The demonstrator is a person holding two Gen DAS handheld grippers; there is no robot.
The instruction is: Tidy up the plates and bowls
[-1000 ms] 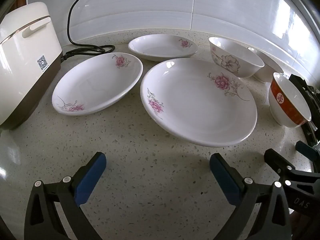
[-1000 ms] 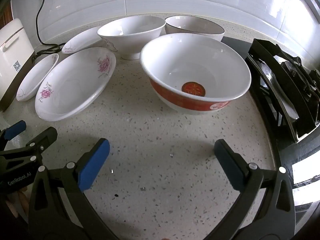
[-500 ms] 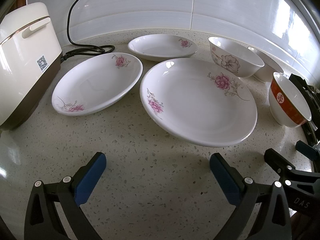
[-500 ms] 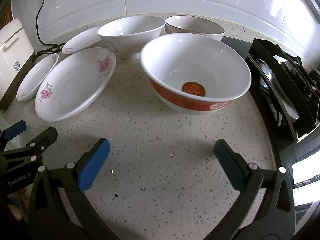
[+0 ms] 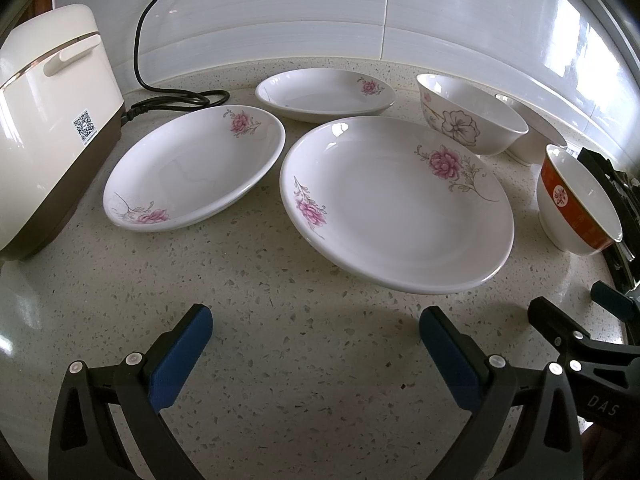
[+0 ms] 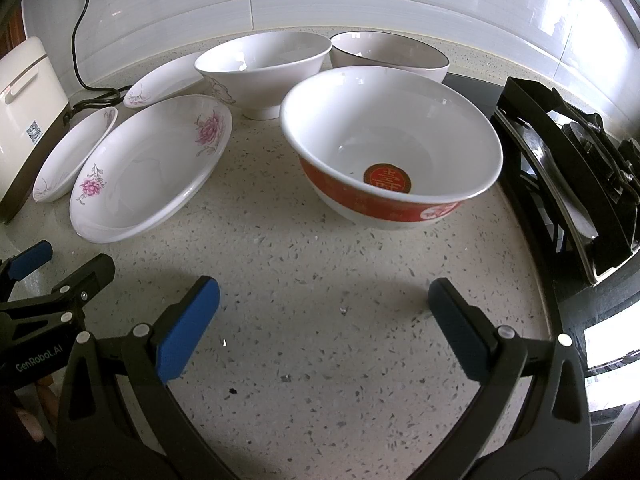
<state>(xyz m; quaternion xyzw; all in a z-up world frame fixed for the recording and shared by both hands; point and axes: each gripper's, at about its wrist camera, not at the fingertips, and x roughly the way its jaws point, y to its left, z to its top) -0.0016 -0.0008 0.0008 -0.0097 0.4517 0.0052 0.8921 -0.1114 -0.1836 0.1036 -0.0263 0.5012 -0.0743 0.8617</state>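
Countertop [image 5: 280,360] carried everything: speckled stone, tiled wall along the back edge, rice cooker [image 5: 48,112] at the left end, stove grate [image 6: 568,176] at the right end.

Nothing was stacked yet, so my read is the job was at its start, with the first pick still to be chosen.

Largest first. Big floral plate [image 5: 396,208] sat mid-counter, nearest the front edge, directly ahead of the left gripper [image 5: 316,344]. Second floral plate [image 5: 192,172] lay just left of it, close to the cooker. Small floral plate [image 5: 324,92] sat behind both, near the back edge.

Bowls were grouped toward the right end. Red-banded bowl [image 6: 392,148] stood in front, ahead of the right gripper [image 6: 324,312]. White flower bowl [image 6: 260,68] and dark-rimmed bowl [image 6: 388,56] stood behind it, near the wall. All were upright and empty.

Both claws were spread wide, holding nothing, low over bare counter near the front edge, side by side and aimed at the wall.

Likely next move: a rim pinch, with one finger inside and one under the lip. The plates are shallow and glazed, so expect slip. I'd nest smaller onto larger and keep bowls separate from plates.
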